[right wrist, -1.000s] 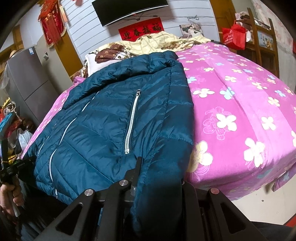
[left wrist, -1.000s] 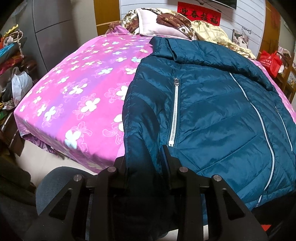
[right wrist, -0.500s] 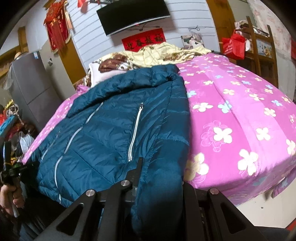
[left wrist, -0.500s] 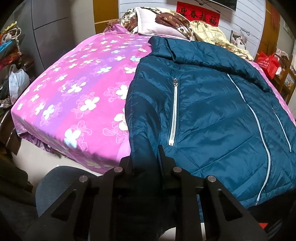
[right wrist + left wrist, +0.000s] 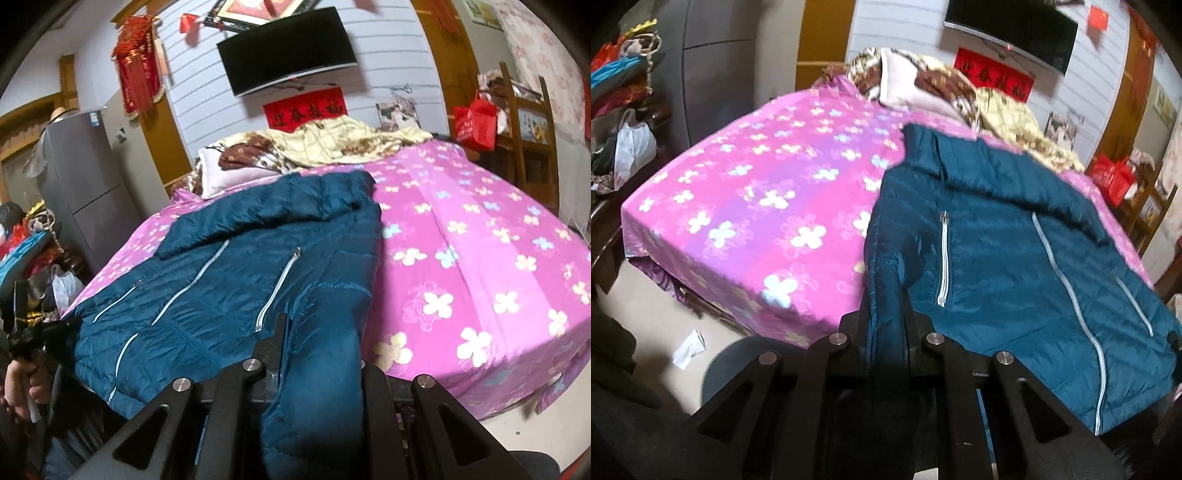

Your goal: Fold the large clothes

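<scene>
A teal quilted jacket [image 5: 1015, 266] lies front up on the pink flowered bed [image 5: 757, 206], its collar toward the pillows. My left gripper [image 5: 886, 306] is shut on the jacket's left sleeve [image 5: 886, 266], which is pinched upright between the jaws at the bed's near edge. In the right wrist view the same jacket [image 5: 240, 266] spreads to the left, and my right gripper [image 5: 321, 347] is shut on the other sleeve [image 5: 332, 314], which drapes over and hides its right finger. A hand [image 5: 18, 384] holding the left gripper [image 5: 62, 326] shows at the far left.
Pillows and a yellow quilt [image 5: 332, 144] are heaped at the head of the bed under a wall television [image 5: 288, 48]. A grey cabinet [image 5: 81, 177] and piled bags stand on the left, a red bag [image 5: 476, 122] on a wooden rack on the right. A grey chair seat [image 5: 738, 362] is below.
Both grippers have risen with the sleeves in them, so more of the room's back wall shows. The left jaws have drawn together on their sleeve.
</scene>
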`<state>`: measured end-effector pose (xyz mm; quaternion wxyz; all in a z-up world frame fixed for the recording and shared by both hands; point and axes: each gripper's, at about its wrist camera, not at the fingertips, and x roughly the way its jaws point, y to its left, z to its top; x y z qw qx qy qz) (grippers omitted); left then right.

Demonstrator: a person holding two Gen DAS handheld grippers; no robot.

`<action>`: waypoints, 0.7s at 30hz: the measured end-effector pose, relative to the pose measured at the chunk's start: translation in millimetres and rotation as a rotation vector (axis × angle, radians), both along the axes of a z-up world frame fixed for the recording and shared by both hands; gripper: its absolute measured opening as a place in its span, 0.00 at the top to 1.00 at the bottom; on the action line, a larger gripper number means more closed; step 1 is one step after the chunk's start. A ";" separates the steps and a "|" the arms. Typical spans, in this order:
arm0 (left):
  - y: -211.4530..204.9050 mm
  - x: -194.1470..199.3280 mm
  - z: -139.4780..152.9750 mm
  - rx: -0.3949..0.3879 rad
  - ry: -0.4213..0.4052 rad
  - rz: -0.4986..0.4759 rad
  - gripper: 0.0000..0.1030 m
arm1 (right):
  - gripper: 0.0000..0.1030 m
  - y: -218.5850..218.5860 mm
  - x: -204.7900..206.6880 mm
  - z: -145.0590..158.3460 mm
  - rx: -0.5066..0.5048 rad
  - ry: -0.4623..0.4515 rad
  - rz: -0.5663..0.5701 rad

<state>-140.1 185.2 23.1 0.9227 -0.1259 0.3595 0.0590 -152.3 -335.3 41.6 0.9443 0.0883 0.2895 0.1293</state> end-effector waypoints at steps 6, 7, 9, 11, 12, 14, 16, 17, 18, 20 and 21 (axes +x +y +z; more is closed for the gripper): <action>13.4 -33.5 40.6 -0.018 -0.101 0.021 0.90 | 0.88 -1.1 -28.2 33.5 -0.002 -0.064 0.023; 15.1 -39.4 48.6 -0.017 -0.121 0.026 0.90 | 0.88 -2.3 -34.3 41.2 0.000 -0.079 0.028; 17.1 -48.5 61.4 0.002 -0.159 0.043 0.91 | 0.88 -4.4 -41.1 51.2 0.000 -0.098 0.027; 20.3 -56.1 74.1 0.020 -0.201 0.066 0.94 | 0.88 -8.7 -46.5 57.8 0.013 -0.107 0.023; 21.4 -58.1 80.1 0.042 -0.220 0.081 0.94 | 0.88 -11.4 -48.7 59.4 0.017 -0.110 0.018; 22.7 -52.9 81.1 0.058 -0.208 0.075 0.94 | 0.88 -15.7 -49.5 58.9 0.021 -0.112 0.010; 23.4 -46.1 72.8 0.029 -0.161 0.063 0.94 | 0.88 -17.0 -45.9 51.8 0.037 -0.095 0.014; 21.5 -41.0 66.0 0.029 -0.127 0.046 0.94 | 0.88 -15.8 -44.7 48.4 0.041 -0.084 0.021; 19.0 -39.3 61.9 0.035 -0.111 0.038 0.94 | 0.88 -13.0 -44.7 45.7 0.032 -0.074 0.028; 17.6 -35.2 48.1 0.025 -0.056 0.015 0.91 | 0.88 -7.4 -45.4 39.8 0.008 -0.059 0.034; 18.6 -34.2 40.7 0.001 -0.028 -0.010 0.82 | 0.88 -8.2 -46.8 37.7 0.013 -0.056 0.039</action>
